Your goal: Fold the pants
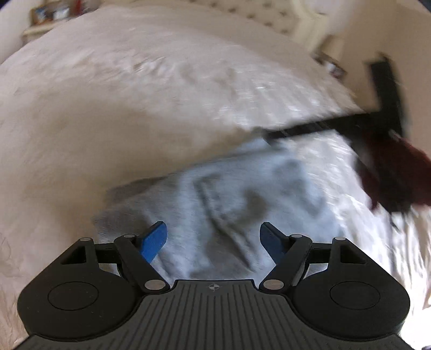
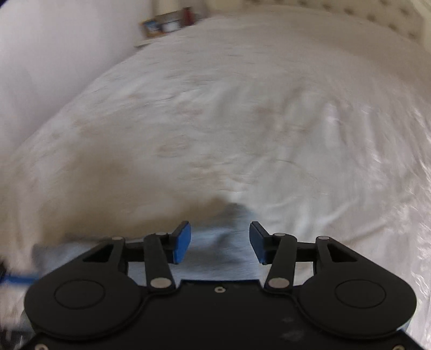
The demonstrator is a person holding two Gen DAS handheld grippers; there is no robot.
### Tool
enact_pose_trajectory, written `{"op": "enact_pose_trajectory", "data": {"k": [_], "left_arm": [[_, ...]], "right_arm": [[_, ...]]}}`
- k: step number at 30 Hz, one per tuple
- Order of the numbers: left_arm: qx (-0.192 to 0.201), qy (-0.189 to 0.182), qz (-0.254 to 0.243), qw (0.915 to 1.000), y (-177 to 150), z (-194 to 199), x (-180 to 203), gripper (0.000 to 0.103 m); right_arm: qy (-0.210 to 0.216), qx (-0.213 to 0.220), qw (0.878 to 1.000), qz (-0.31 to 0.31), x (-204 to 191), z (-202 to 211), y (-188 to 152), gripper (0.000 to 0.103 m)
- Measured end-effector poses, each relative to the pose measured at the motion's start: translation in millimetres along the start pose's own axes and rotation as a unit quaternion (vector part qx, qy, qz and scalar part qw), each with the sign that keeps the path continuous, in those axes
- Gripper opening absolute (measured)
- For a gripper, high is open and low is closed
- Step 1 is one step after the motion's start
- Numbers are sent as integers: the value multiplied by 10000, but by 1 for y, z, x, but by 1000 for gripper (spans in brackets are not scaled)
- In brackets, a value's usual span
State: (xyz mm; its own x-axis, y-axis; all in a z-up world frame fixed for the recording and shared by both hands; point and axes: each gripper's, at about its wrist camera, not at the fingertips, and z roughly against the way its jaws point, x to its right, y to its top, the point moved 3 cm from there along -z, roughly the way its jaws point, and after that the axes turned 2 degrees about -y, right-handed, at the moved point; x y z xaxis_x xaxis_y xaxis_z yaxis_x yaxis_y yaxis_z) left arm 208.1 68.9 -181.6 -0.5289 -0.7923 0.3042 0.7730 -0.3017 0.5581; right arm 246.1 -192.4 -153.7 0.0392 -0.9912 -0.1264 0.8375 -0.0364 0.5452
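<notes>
The left tongs point(image 1: 212, 239), black linkage arms tipped with blue pads, are standing spread wide with nothing between the pads, hanging just above the light grey-blue fleecy pants point(image 1: 237, 193). Released like this, they are pressing nothing, and the cloth below them is lying rumpled and thick, which suggests it is already doubled over itself, though blur is hiding the exact layers.

The right tongs point(image 2: 220, 241), of the same build, are also parted, pads clear of the cloth; a rounded corner of the pants point(image 2: 223, 242) is showing in the gap beneath them, but nothing is gripped. With both pairs let go, the garment appears to be lying free so that the next hold can be chosen.

The pants are lying on the cream, faintly patterned bedspread point(image 1: 134, 102) of a wide bed, on the near part of it. In the left view, on the far side of the pants, the other black tool point(image 1: 382, 118) is crossing the edge of the garment, with a dark red sleeve point(image 1: 396, 172) behind it. Beyond the pants, the bedspread is running back to a tufted cream headboard point(image 2: 377, 13).
</notes>
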Motion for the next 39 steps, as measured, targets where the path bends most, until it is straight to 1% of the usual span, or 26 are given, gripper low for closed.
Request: {"op": "enact_pose_trajectory", "data": {"k": [2,4,5,6,7,10,13,16,17,22,25,27,28,30,31,32,33,34,35,36,37,38,39], "left_arm": [[-146,66,82,9998,-1,-16,-14,75],[-201,84,-72,9997,1,-24,-16,75],[-227,90,-178,9995,2,-25,-13,75],[-273,92,-272,9992,4,-24,-12,75],[-282,63,-300,9991,6,-21,-10,75],[-70,-5,-65,10000,9,-7,-12,75],[-9,29,81,10000,7,-6,-12,75],[-33,84,95,9999,6,-11,-11,75],[-19,97,103,9999,8,-10,-9,75],[166,5,213,9996,17,-5,-1,75],[126,-70,205,9997,11,-4,8,75],[71,-24,104,9999,2,2,16,75],[92,1,48,9999,-3,7,20,75],[100,13,37,9999,-14,16,25,75],[41,22,51,10000,-21,17,27,75],[-47,81,43,9999,-27,16,27,75],[-146,208,14,9997,-35,13,26,75],[-304,445,-31,9985,-45,8,23,75],[-507,670,-4,9965,-55,0,17,75],[-676,754,115,9948,-63,-5,10,78],[-773,639,432,9940,-69,-6,2,77],[-703,571,744,9931,-71,-2,-4,77],[-582,590,943,9921,-71,5,-7,77]], "right_arm": [[-43,-249,9994,230,-17,-12,-14,51],[30,-492,9971,575,-35,-24,-31,53],[60,-477,9950,876,-46,-25,-37,54],[102,-471,9935,1034,-52,-23,-40,54],[195,-489,9932,1036,-56,-20,-40,54],[489,-606,9939,778,-53,-13,-44,54],[553,-710,9924,845,-56,-6,-62,55],[654,-809,9913,800,-64,5,-84,55],[688,-856,9909,782,-65,7,-87,55],[724,-938,9918,483,-68,26,-113,55],[740,-974,9913,495,-70,38,-125,55],[805,-885,9916,489,-72,50,-127,55],[775,-704,9936,424,-69,59,-126,55],[508,-273,9982,146,-58,77,-121,55],[375,-152,9992,-42,-50,82,-120,55],[228,-140,9994,-229,-42,83,-122,55],[9,-316,9989,-354,-33,78,-127,55],[-237,-608,9969,-434,-24,69,-134,54],[-421,-930,9929,-606,-12,59,-145,50],[-402,-1029,9895,-928,1,56,-155,47],[-373,-1002,9876,-1146,8,56,-157,41],[-364,-970,9874,-1196,10,61,-156,40],[-377,-919,9886,-1131,9,69,-155,41]]}}
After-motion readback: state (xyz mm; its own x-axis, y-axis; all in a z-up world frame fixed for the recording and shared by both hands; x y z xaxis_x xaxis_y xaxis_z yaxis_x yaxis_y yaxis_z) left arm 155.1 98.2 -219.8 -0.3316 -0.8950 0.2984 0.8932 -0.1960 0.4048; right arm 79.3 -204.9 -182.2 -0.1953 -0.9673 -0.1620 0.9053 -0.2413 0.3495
